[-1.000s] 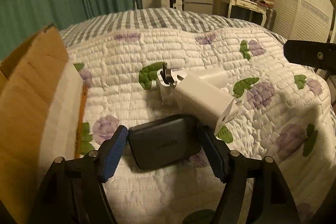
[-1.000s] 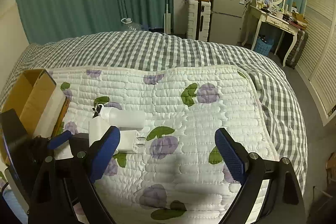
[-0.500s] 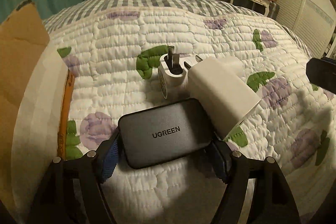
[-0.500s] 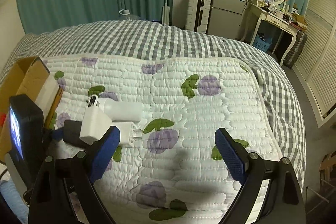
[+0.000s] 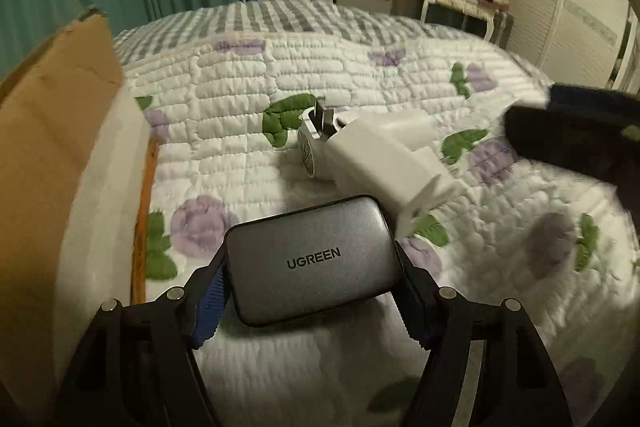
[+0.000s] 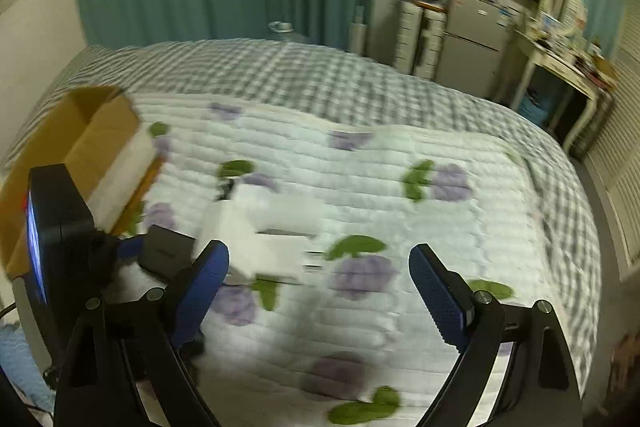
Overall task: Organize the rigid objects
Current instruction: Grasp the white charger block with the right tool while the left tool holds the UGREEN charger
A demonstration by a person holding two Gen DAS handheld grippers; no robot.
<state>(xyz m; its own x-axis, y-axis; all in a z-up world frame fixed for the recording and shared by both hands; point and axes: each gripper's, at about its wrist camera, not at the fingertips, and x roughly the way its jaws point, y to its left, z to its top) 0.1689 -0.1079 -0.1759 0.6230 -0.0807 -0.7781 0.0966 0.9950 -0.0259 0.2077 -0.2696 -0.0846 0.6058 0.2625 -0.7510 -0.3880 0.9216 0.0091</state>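
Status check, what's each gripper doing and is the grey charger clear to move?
Left gripper shut on grey UGREEN charger. Right gripper open, empty, above quilt. White chargers close behind the grey one; cardboard box to the left.

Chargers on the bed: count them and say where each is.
3: grey UGREEN charger in the left gripper; two white chargers touching on the quilt beyond. More may be hidden.

On the bed, the box sits at the left edge; the chargers lie mid-bed, beyond the power bank.
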